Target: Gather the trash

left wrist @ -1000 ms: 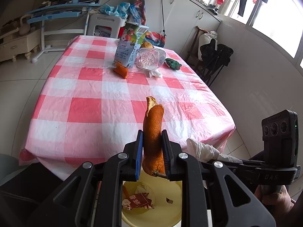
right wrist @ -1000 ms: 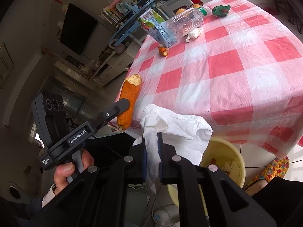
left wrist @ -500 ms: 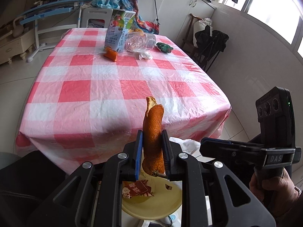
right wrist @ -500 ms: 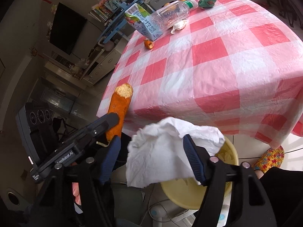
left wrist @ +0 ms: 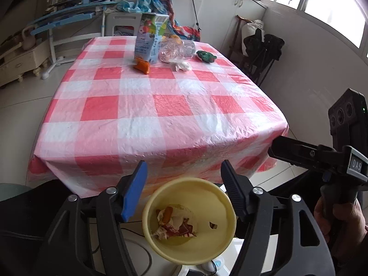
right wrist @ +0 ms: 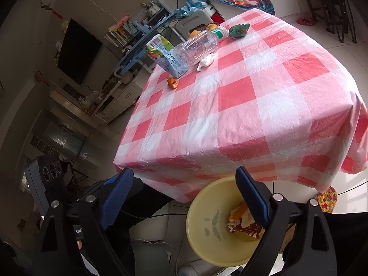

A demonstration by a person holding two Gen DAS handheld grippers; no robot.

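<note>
The left gripper (left wrist: 184, 184) points steeply downward. Its jaws stand wide apart and are opening, with nothing between the pads. One finger carries a blue pad (left wrist: 134, 191), the other a black ribbed pad (left wrist: 232, 187).

The right gripper (right wrist: 184, 193) points downward at a shallower slope. Its jaws are spread wide and opening, and nothing is clamped between them. In the left wrist view the right gripper appears at the right, with the person's right hand (left wrist: 333, 218) wrapped around its handle.
</note>
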